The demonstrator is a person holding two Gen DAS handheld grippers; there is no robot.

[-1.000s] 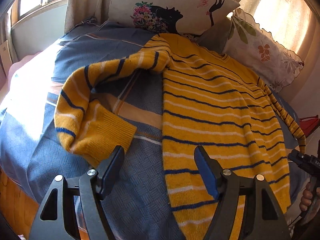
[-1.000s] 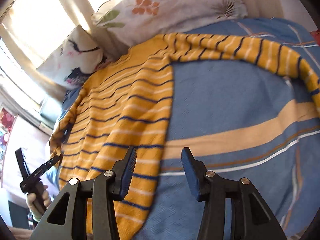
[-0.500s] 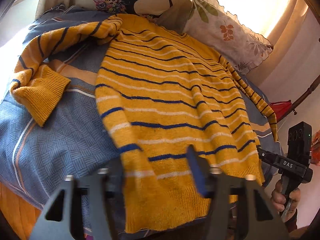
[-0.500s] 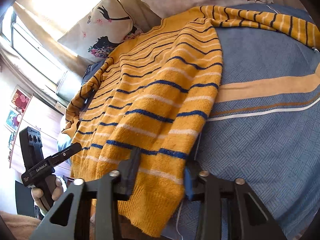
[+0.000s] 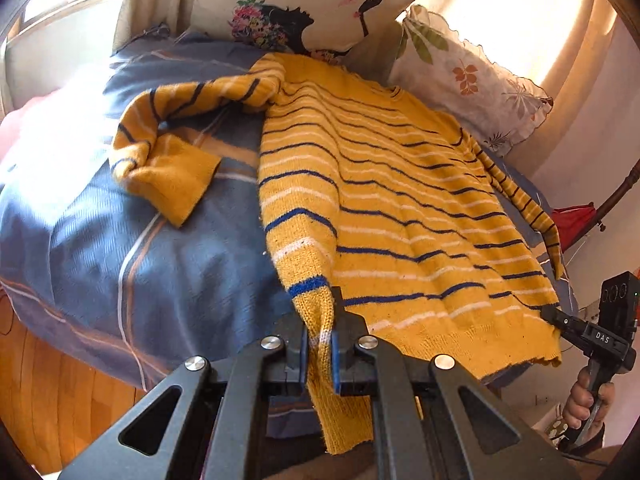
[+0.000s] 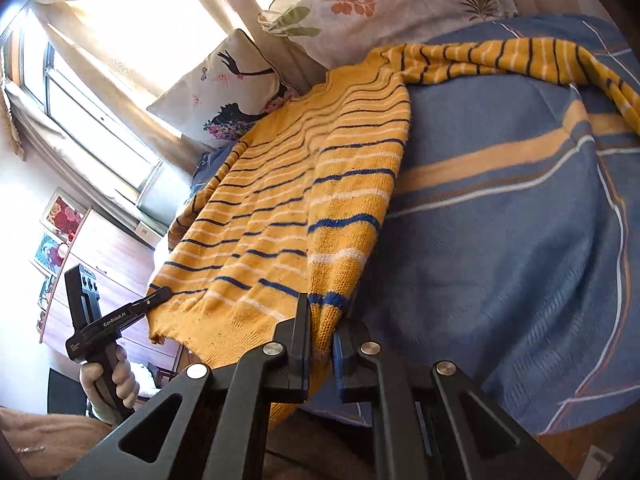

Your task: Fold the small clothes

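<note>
Bed (image 5: 100, 240), blue striped cover, carries the yellow striped sweater (image 5: 380, 184) laid flat, collar toward the pillows (image 5: 460, 64), hem at the near edge; one sleeve (image 5: 176, 148) lies bunched on the cover beside the body. Left gripper (image 5: 320, 344) is clenched on one hem corner; right gripper (image 6: 320, 344) is clenched on the opposite hem corner. Recommendation: lift both corners level, hold the hem taut, carry it toward the collar evenly; sleeves likely need tucking in first.
</note>
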